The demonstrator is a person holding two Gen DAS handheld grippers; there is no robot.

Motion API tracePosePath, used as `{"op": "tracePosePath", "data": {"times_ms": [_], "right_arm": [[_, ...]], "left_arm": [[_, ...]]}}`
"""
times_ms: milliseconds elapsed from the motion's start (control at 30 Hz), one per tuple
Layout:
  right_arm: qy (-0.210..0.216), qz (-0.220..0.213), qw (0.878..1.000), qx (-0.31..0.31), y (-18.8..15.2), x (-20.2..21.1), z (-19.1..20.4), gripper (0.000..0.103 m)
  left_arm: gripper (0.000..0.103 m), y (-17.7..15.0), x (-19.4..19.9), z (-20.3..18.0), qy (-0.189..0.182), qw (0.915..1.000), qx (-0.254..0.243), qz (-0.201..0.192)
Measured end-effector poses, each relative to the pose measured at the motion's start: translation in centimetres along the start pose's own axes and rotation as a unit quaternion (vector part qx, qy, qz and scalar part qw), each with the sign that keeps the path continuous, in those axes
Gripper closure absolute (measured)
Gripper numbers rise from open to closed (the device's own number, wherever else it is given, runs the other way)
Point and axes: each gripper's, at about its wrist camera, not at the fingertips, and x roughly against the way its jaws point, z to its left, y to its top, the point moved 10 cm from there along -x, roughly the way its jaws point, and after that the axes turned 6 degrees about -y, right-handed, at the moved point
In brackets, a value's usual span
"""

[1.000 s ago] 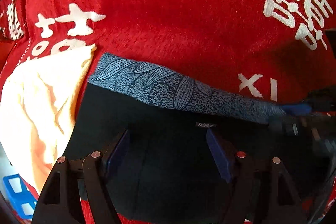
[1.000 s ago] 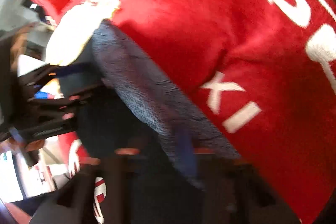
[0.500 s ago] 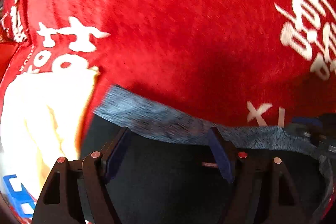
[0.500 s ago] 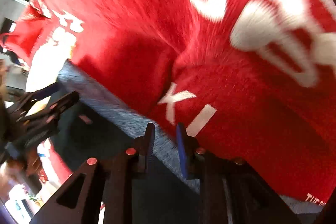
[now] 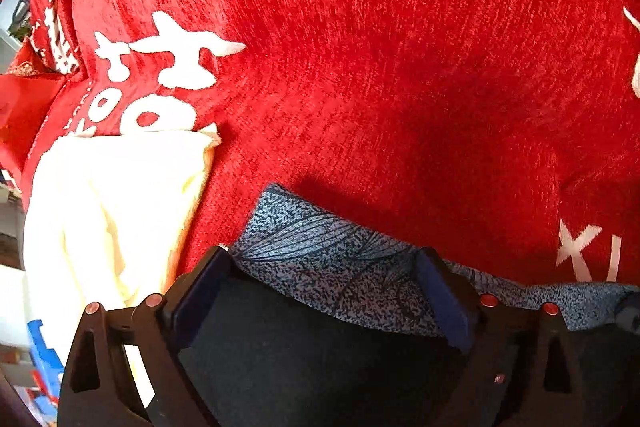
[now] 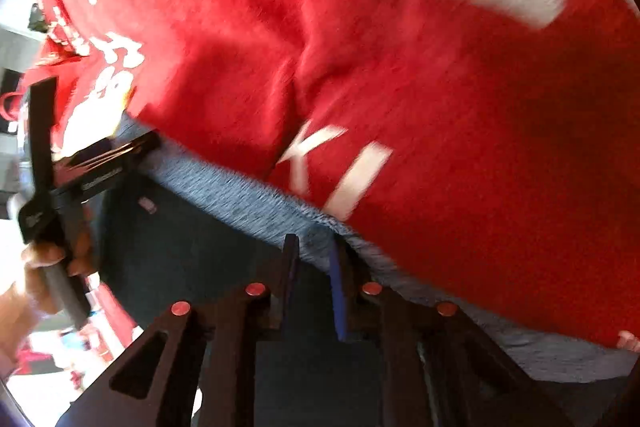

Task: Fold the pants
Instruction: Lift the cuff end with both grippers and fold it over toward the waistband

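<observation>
Dark pants (image 5: 320, 355) with a blue-grey patterned waistband (image 5: 320, 247) lie on a red blanket (image 5: 400, 67). My left gripper (image 5: 324, 259) points down over the waistband's left end. Its jaws are opening wide, with the band lying between the fingers untouched by the pads. In the right wrist view my right gripper (image 6: 313, 245) stands at the waistband (image 6: 248, 199) further right. Its jaws are closing to a narrow gap with the band's edge between them. The left gripper (image 6: 120, 155) and the hand (image 6: 44, 259) holding it show at the left there.
A cream cloth (image 5: 108, 211) lies on the blanket just left of the pants. The blanket (image 6: 440, 147) carries large white letters and spreads far beyond the waistband. A blue object (image 5: 40, 347) shows past the blanket's lower left edge.
The left gripper moved toward the waistband's left end and its jaws widened. The right gripper rolled and its shut jaws parted to a narrow gap at the band's edge.
</observation>
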Motion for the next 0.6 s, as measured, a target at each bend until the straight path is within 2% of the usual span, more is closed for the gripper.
{"op": "tracePosePath", "data": {"times_ms": [67, 167, 200, 267, 333, 400, 600], "right_arm": [[-0.010, -0.015, 1.000, -0.001, 0.2, 1.4, -0.4, 0.081], [0.001, -0.039, 0.999, -0.013, -1.1, 4.2, -1.4, 0.057], [-0.001, -0.048, 0.999, -0.022, -1.9, 5.3, -1.8, 0.052], [0.001, -0.054, 0.998, -0.036, -3.5, 6.7, -2.6, 0.052], [0.004, -0.057, 0.997, -0.059, -6.3, 7.9, -3.4, 0.052], [0.004, -0.055, 0.995, -0.082, -8.6, 9.3, -5.8, 0.052], [-0.008, -0.059, 0.987, -0.152, -15.6, 12.5, -8.5, 0.051]], "left_arm": [[0.009, -0.1, 1.1, -0.2, -0.005, 1.0000, 0.002, 0.002], [0.009, -1.1, 4.0, -1.8, -0.019, 0.9994, -0.029, -0.008], [0.009, -1.6, 4.8, -2.5, -0.024, 0.9989, -0.040, -0.010], [0.009, -3.4, 6.8, -4.6, -0.042, 0.9971, -0.064, -0.008], [0.009, -5.4, 7.8, -6.4, -0.059, 0.9954, -0.076, 0.005], [0.009, -7.9, 9.2, -8.7, -0.077, 0.9927, -0.091, 0.020], [0.009, -14.9, 12.3, -15.3, -0.119, 0.9792, -0.156, 0.052]]}}
